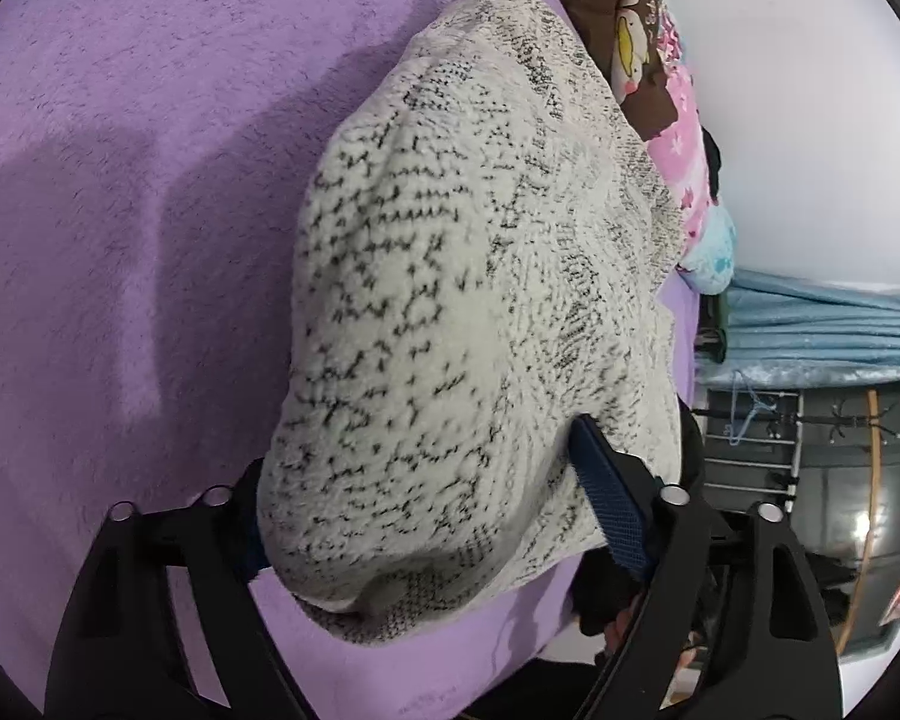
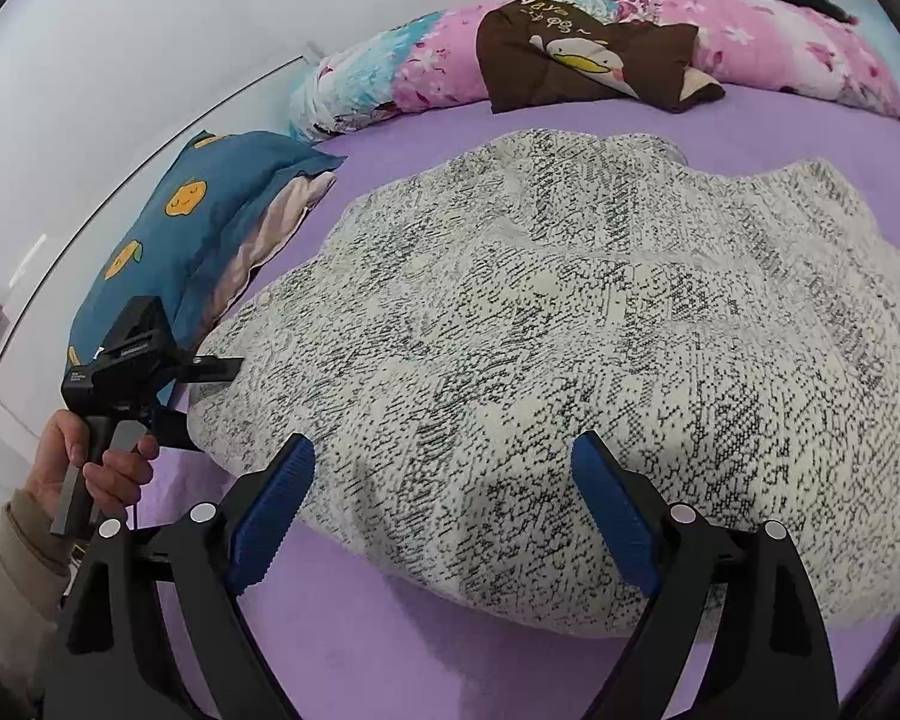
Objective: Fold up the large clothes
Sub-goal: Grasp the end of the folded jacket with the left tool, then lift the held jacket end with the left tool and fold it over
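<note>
Nearest to me in the right wrist view, my right gripper stands wide, its blue pads not pressing anything; the near edge of the sweater lies between and just past the fingertips. In the left wrist view, my left gripper also stands wide, and a thick bunch of the same cream and black knitted sweater fills the gap between the fingers. I cannot tell if the pads really clamp it. The right view shows this left gripper at 9 o'clock, at the sweater's edge, with a hand on its handle.

The sweater lies in a wide heap on the purple bed cover, in the middle. At 10 o'clock a blue pillow lies just beside it. Farther, at 12 o'clock, a brown cushion rests against a pink flowered quilt by the wall.
</note>
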Demonstrator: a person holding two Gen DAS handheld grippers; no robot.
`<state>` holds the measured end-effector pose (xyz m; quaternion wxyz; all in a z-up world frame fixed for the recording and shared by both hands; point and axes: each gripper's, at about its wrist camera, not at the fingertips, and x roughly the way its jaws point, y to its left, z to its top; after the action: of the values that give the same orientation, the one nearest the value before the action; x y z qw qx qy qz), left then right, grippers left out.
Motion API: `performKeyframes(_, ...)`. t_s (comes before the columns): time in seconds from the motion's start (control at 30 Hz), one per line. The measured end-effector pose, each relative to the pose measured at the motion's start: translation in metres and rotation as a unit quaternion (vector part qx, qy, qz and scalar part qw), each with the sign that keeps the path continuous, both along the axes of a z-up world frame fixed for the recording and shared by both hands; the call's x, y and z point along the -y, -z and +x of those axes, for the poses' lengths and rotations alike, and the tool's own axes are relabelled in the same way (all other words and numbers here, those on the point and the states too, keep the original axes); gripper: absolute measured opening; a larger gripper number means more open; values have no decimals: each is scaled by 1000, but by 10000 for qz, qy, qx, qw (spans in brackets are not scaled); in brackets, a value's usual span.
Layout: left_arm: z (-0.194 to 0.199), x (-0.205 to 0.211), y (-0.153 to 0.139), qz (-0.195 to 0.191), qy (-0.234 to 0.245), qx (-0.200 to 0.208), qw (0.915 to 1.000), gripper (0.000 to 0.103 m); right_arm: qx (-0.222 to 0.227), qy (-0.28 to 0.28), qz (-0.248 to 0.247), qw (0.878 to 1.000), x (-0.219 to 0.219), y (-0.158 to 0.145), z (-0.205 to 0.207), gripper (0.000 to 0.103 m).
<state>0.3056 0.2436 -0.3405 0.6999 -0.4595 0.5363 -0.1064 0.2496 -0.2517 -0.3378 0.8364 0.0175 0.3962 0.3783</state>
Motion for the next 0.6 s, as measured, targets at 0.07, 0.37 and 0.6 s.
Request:
performKeyframes(0.07, 1, 2, -4, 100, 12, 26, 9999, 73, 27, -86, -77, 9999, -1, -2, -5, 86)
performKeyframes(0.37, -7, 20, -47, 865, 171, 298, 9957, 48, -36, -86, -43, 9999, 2, 0, -9, 86)
performKeyframes(0.6, -11, 49, -85, 1612, 275, 611, 9847, 42, -255, 25, -50, 9997, 16, -29, -23, 86)
